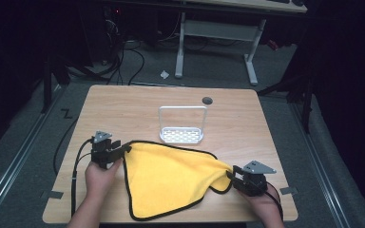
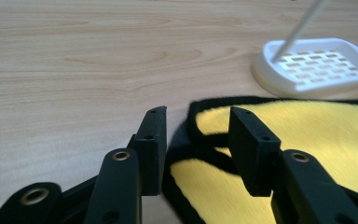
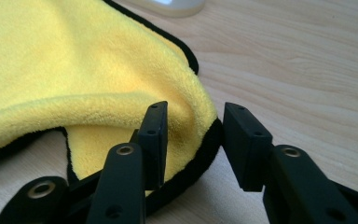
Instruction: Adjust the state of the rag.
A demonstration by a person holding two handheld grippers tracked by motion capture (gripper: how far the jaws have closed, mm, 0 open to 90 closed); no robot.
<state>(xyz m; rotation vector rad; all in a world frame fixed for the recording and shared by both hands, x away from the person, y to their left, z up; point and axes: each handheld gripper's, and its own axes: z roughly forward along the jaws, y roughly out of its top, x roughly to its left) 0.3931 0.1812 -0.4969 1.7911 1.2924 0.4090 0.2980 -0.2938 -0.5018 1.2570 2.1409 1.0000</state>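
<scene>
Risk: yellow microfiber cloth (image 1: 171, 178) lies on counter (image 1: 123, 102), corners between parted jaws of left hand-held gripper (image 1: 126, 148) and right hand-held gripper (image 1: 230, 175); neither grips. Closing late could miss hems, bunching cloth.

A cloth (image 1: 171, 178) is lying spread on the near half of the tabletop (image 1: 123, 104), reaching almost to its near edge. Just behind the cloth, near the middle, a small rack (image 1: 181, 126) is standing upright. The left tool (image 1: 122, 148) is sitting at the cloth's left corner and the right tool (image 1: 232, 176) at its right corner, each corner lying between parted jaws.
</scene>
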